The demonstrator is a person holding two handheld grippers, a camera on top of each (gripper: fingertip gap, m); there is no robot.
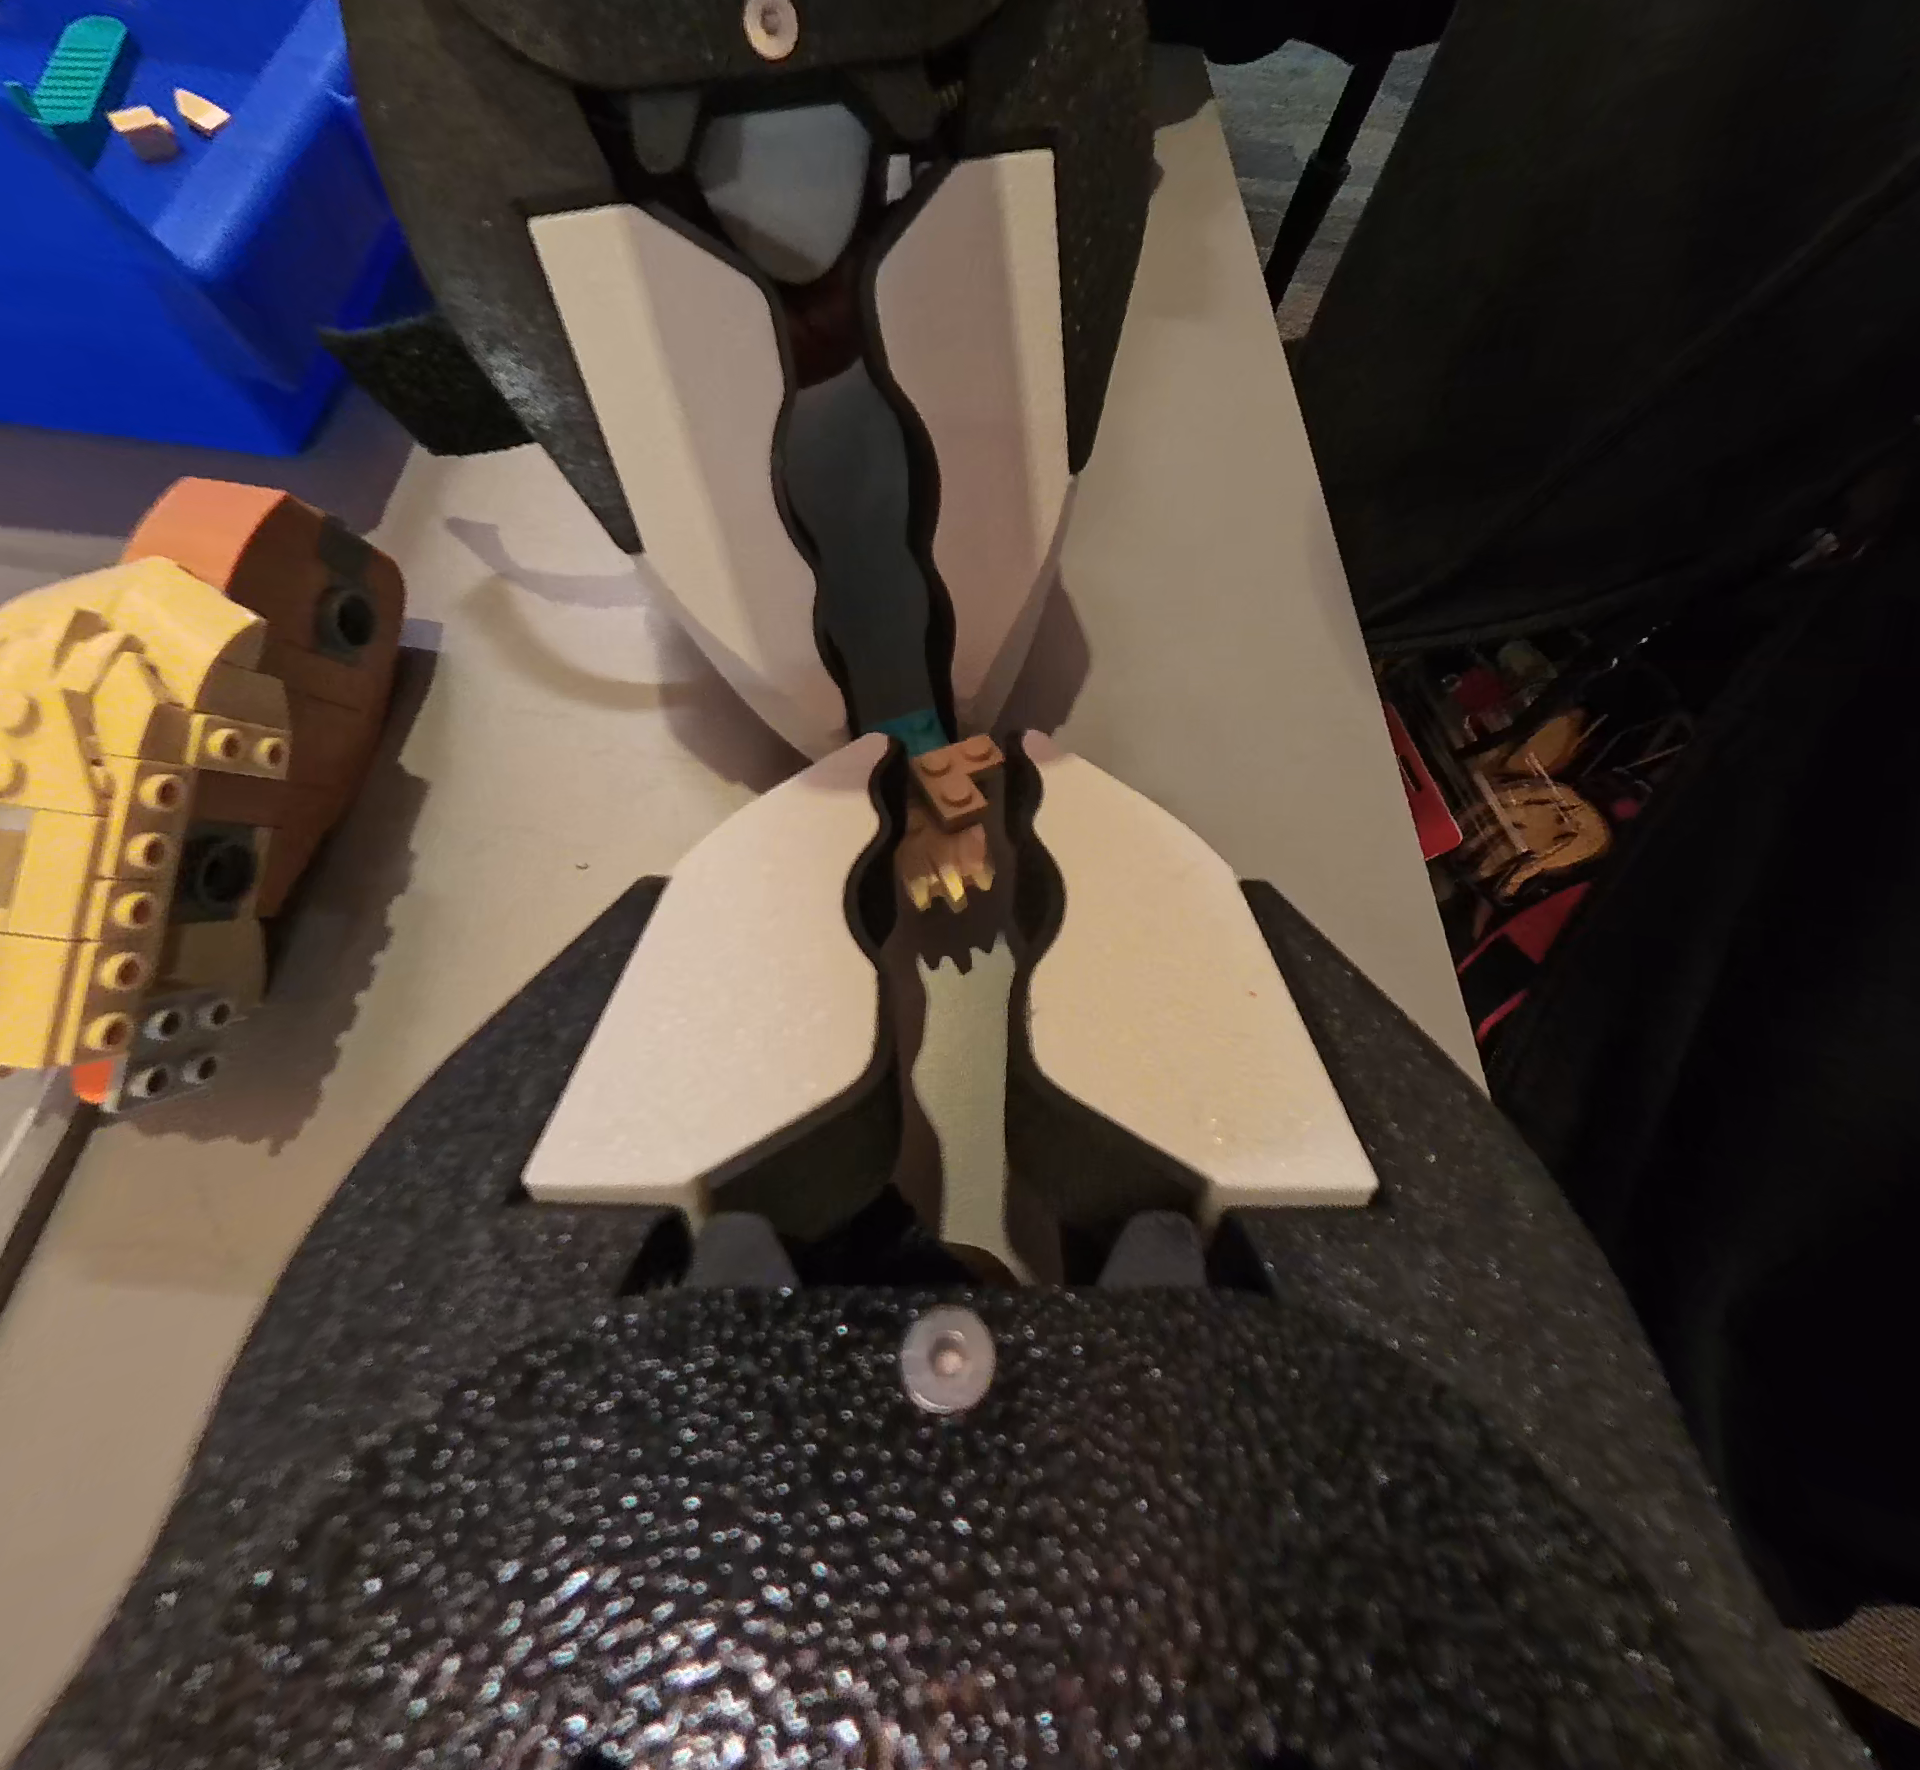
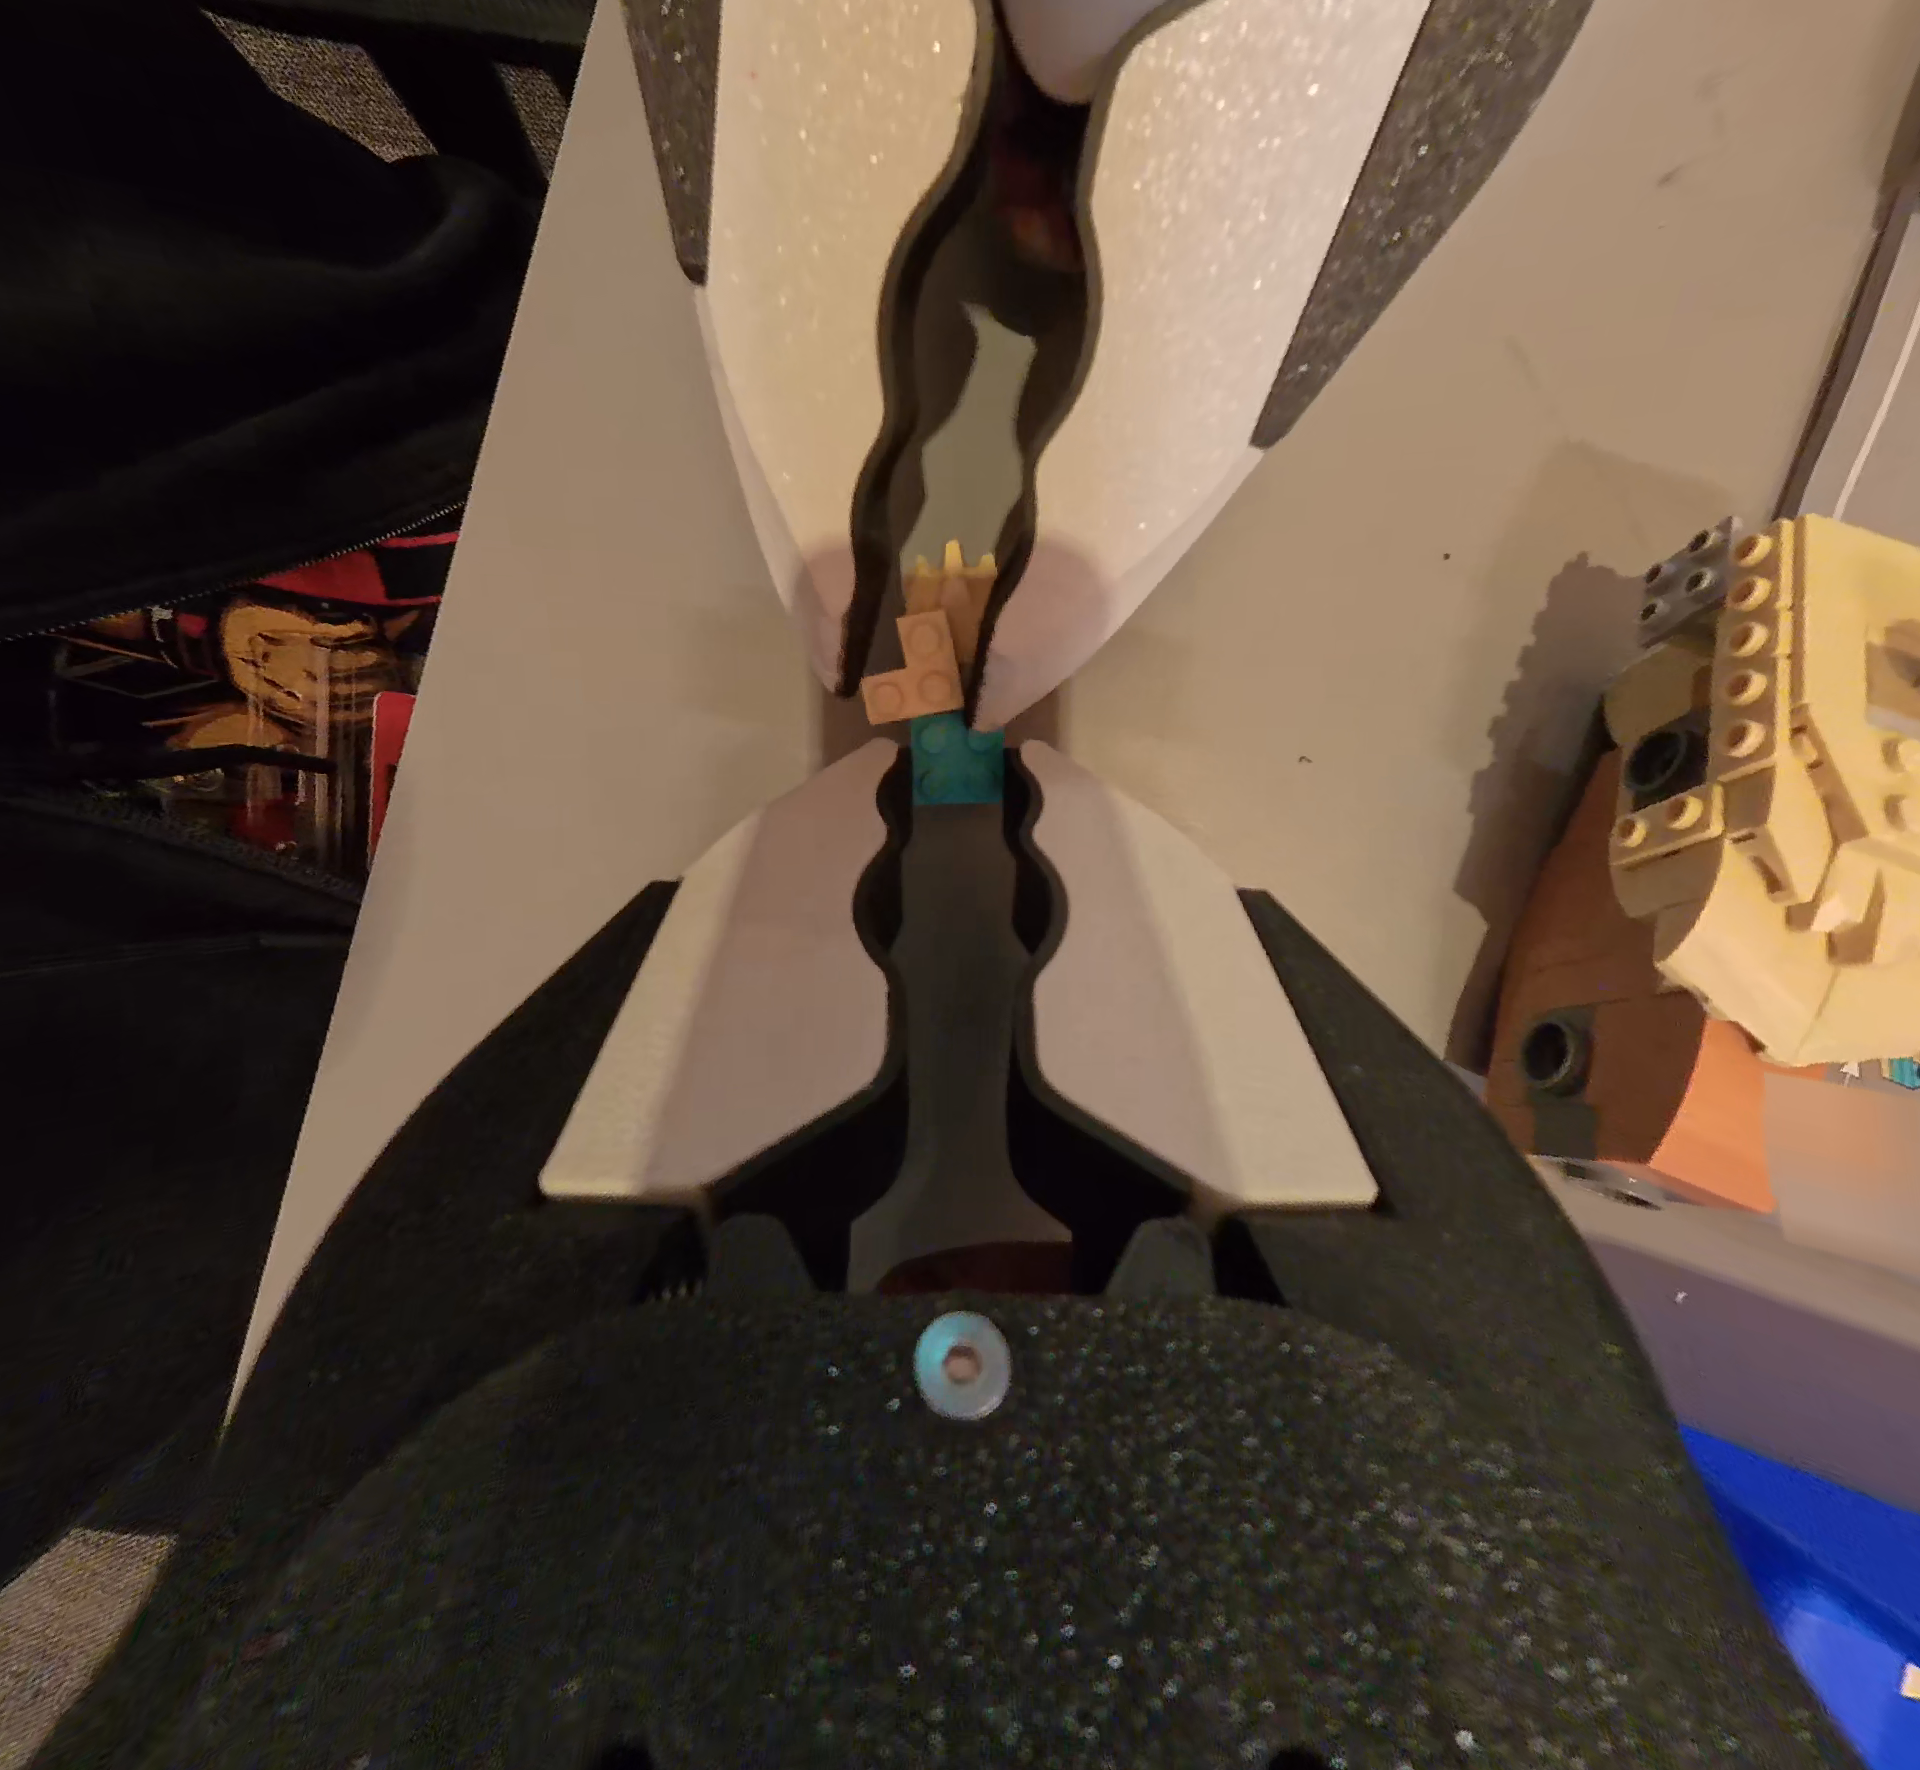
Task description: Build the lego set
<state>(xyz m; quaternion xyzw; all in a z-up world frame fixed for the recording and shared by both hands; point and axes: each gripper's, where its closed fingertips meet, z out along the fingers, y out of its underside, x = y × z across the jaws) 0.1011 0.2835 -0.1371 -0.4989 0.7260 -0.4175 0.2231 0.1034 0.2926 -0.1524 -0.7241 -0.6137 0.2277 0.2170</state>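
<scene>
Pinching clawed tan piece [image 1: 951, 832] lengthwise, grippers nose-to-nose

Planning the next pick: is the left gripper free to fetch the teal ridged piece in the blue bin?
Probably not yet. The left gripper is shut on a tan clawed piece, meeting the right gripper; the blue bin lies open, off to the side.

White tabletop [image 1: 1195, 577], blue plastic bin [image 1: 208, 266] at its far end, dark cluttered floor [image 1: 1538, 785] beside, dim light
</scene>
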